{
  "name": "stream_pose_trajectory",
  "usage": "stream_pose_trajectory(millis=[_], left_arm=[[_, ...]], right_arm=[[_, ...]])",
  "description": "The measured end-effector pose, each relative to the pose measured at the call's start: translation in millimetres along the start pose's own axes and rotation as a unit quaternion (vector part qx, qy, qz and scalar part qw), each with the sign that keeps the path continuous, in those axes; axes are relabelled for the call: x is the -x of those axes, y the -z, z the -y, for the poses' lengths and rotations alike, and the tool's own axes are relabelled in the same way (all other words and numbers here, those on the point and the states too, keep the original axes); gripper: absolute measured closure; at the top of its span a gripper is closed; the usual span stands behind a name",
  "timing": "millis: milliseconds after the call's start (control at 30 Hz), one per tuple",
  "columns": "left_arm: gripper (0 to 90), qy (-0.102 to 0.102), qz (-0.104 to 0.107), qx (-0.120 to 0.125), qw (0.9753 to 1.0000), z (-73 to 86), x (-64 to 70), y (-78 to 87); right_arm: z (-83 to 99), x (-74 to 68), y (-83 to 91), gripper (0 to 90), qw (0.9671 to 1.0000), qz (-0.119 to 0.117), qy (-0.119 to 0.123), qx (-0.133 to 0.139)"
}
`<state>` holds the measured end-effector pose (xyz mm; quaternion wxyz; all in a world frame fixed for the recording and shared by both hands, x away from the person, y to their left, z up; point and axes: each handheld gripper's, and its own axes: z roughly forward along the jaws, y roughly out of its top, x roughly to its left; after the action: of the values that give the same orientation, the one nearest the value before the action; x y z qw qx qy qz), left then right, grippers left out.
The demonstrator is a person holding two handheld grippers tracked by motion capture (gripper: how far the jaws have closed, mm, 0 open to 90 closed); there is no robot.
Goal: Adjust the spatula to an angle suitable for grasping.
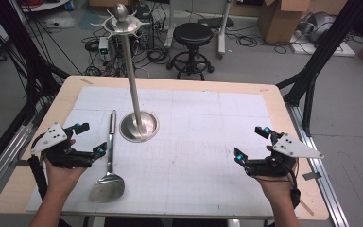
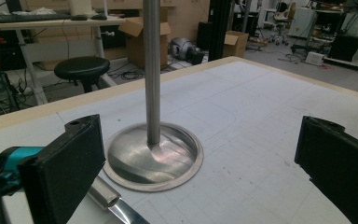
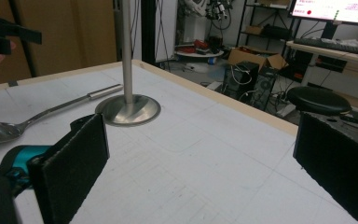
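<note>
A metal stand [image 1: 133, 78] rises from a round dish base [image 1: 139, 126] on the table's middle left, with a hooked crown and a ball on top [image 1: 121, 19]. Its base [image 2: 154, 158] lies just ahead of my left gripper; the right gripper view has it [image 3: 128, 110] farther off. A steel spatula [image 1: 108, 163] lies left of the base, blade toward me; its handle end [image 2: 103, 196] sits beside my left jaw. My left gripper [image 1: 90, 139] stands open just left of the spatula handle, holding nothing. My right gripper [image 1: 252, 143] is open at the right, nothing between its jaws.
A white gridded mat [image 1: 198, 142] covers the wooden table [image 1: 283, 123]. Beyond the far edge stand a black stool [image 1: 192, 40], cables and cardboard boxes [image 1: 283, 19]. Black frame legs [image 1: 312, 66] flank the table's sides.
</note>
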<state>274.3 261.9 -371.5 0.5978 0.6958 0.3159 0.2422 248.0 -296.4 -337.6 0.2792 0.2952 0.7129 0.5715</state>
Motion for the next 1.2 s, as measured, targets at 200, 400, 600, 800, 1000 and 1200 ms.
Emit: stream_pose_trajectory(millis=[200,400,600,800,1000,1200], left_arm=[[1.8,0.000,-0.001,-0.001,1.0000,-0.1,-0.2,1.0],[1.8,0.002,-0.005,0.001,1.0000,-0.8,-0.4,2.2],[1.8,0.007,-0.009,-0.004,0.9999,-6.0,-2.6,-0.2],[1.9,0.019,-0.028,0.001,0.9994,-18.2,-8.5,-7.7],[1.9,0.024,-0.043,-0.021,0.9986,-25.5,-17.6,-24.6],[1.8,0.041,-0.074,-0.046,0.9954,-25.0,-29.6,-38.3]], right_arm=[[2.5,0.7,-0.2,2.0,1.0000,-0.002,-0.004,-0.002],[2.7,0.5,-2.0,2.1,1.0000,-0.004,-0.003,-0.004],[1.6,-0.3,-5.3,2.1,0.9999,-0.005,-0.007,-0.006],[2.0,-1.2,-10.4,2.1,0.9999,-0.007,-0.005,-0.013],[5.5,-2.7,-16.4,2.1,0.9996,-0.014,-0.006,-0.022],[7.0,-1.5,-16.8,2.1,0.9996,-0.010,-0.006,-0.024]])
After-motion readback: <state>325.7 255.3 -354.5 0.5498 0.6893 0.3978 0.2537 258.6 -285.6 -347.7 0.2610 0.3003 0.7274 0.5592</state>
